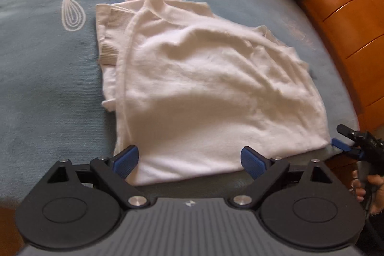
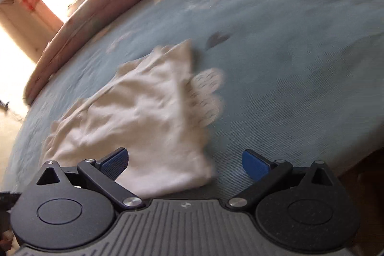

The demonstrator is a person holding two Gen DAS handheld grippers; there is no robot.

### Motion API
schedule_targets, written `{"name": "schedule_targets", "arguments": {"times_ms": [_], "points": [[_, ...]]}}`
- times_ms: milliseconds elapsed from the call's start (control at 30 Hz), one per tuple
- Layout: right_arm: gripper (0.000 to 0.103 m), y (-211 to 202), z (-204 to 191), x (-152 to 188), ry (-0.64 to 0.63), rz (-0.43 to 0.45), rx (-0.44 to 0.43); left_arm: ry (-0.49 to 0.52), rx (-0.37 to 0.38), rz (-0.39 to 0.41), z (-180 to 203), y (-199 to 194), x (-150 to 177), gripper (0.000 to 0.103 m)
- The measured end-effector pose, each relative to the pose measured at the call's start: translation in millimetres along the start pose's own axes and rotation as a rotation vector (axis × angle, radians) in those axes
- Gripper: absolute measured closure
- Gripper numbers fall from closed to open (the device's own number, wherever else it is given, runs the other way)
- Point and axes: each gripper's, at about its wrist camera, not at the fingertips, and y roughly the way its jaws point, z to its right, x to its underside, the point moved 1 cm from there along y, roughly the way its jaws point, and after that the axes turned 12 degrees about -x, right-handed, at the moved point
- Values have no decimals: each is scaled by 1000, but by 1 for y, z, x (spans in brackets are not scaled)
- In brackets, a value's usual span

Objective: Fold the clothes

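On blue patterned bedspread (image 1: 43, 68), lying as a compact stack of several layers: white knit garment (image 1: 204, 88), ribbed cuffs peeking out at the left edge, near fold facing the grippers. Hovering at that near edge with jaws spread wide, gripping nothing: left gripper (image 1: 189, 160). Looking soft, light and limp, likely sagging and slipping apart if lifted by one layer, so pinching all layers together at a near corner probably serving best. Hanging just off the right corner, also spread and empty: right gripper (image 2: 184, 160). Fitting either a finished fold or one awaiting another halving.
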Motion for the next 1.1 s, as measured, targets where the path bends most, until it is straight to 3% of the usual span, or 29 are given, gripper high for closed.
{"name": "schedule_targets", "arguments": {"times_ms": [133,267,400,533,700,900,1100], "points": [[0,6,-18,-3,13,-35,-152,2,29,44,2,-13,-9,10],[0,11,-30,-6,29,-62,-270,18,66,33,13,-4,-16,10],[5,11,-11,-3,64,-43,-173,35,-32,-12,5,8,-4,12],[0,2,-4,-10,13,-4,9,19,17,5,-4,-7,-3,10],[0,7,-21,-14,44,0,-163,23,76,62,2,-13,-16,10],[0,25,-59,-4,-143,-72,-106,23,54,88,-3,-11,-18,10],[0,40,-85,2,-246,-113,-88,-62,170,222,-23,-24,-41,10]]}}
